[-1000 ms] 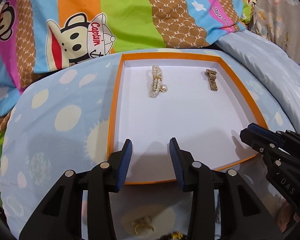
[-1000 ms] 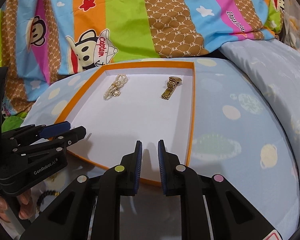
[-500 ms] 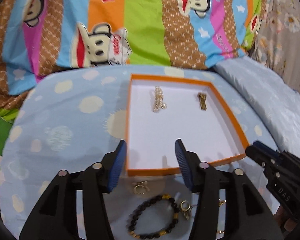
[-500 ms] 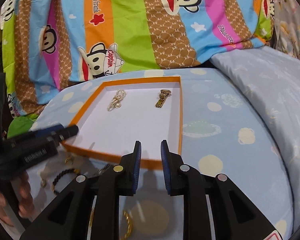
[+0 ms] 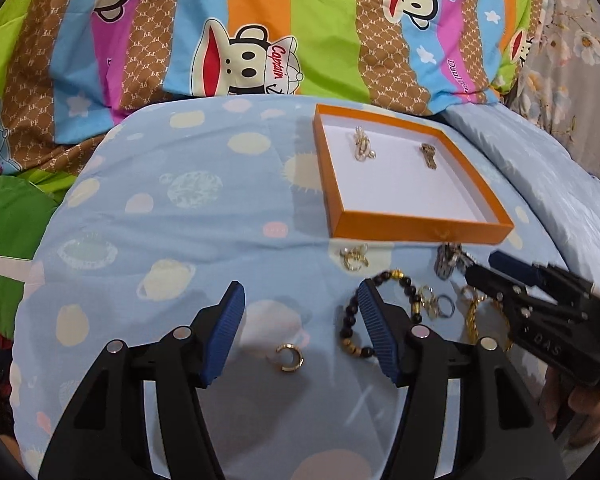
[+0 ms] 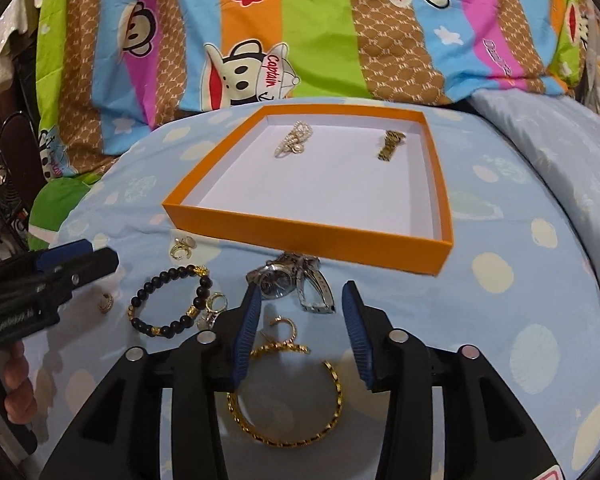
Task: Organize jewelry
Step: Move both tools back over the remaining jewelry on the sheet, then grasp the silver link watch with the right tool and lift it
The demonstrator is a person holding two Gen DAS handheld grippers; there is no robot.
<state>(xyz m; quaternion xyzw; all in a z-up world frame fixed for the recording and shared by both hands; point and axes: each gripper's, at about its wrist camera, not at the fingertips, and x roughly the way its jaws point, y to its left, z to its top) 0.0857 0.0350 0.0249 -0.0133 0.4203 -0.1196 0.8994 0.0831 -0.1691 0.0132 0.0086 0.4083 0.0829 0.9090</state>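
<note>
An orange tray (image 6: 300, 237) (image 5: 420, 234) with a white floor holds a pearl piece (image 6: 294, 144) (image 5: 362, 147) and a small gold band (image 6: 390, 145) (image 5: 429, 156). Loose jewelry lies in front of it: a black bead bracelet (image 6: 168, 300) (image 5: 350, 320), a silver watch (image 6: 288, 278) (image 5: 448, 260), a gold chain (image 6: 284, 436), a gold clasp (image 6: 182, 247) (image 5: 354, 258), small rings (image 6: 214, 308) (image 5: 436, 304). My left gripper (image 5: 300, 320) is open above a gold hoop (image 5: 290, 357) (image 6: 106, 303). My right gripper (image 6: 300, 320) is open, just before the watch.
Everything lies on a light blue dotted bed sheet (image 5: 180, 220). A striped cartoon quilt (image 6: 300, 40) is bunched behind the tray. A pale blue pillow (image 6: 560, 140) lies to the right. A fan (image 6: 0, 184) stands at the far left.
Both grippers have pulled back from the tray and opened wider. The loose jewelry in front of the tray has come into view under them.
</note>
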